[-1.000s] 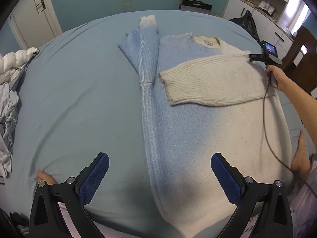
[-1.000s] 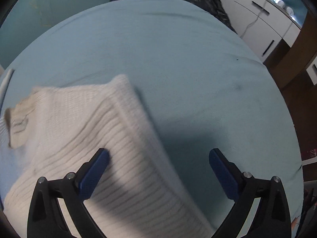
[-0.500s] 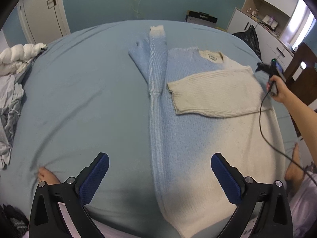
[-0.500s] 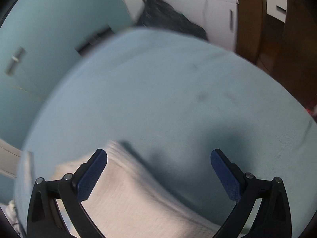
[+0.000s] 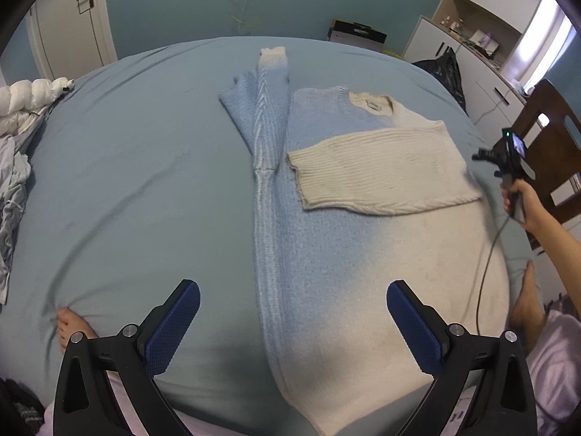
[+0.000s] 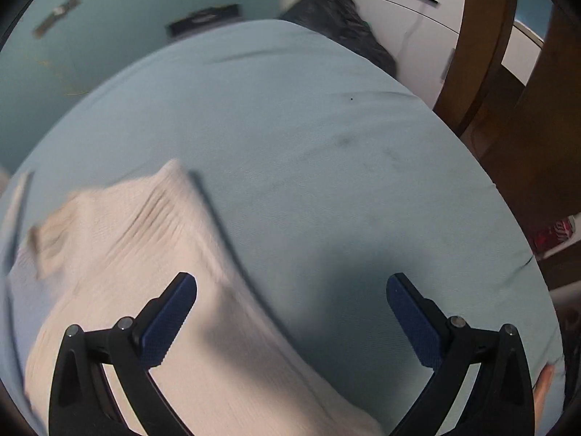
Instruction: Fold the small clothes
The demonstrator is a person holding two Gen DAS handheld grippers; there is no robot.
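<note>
A blue-and-cream knitted sweater (image 5: 326,254) lies flat on a bed (image 5: 127,181) covered in a pale blue sheet. Its cream right sleeve (image 5: 377,174) is folded across the chest, while the blue left sleeve (image 5: 265,116) points up the bed beside the body, not yet folded in. The left hand-held gripper (image 5: 292,323) hovers over the lower hem, jaws spread wide and empty, and has pulled back and risen over the last second, so more of the bed and room now shows. The right hand-held gripper (image 6: 290,312), gripped by a hand (image 5: 519,200) at the bed's right side, is also spread wide with nothing between its pads; a second ago it sat close over the sleeve fold, and it has since drawn away, its view blurred by motion. This suggests the right sleeve fold is finished and released. The blue sleeve probably comes next, then the body folds.
</note>
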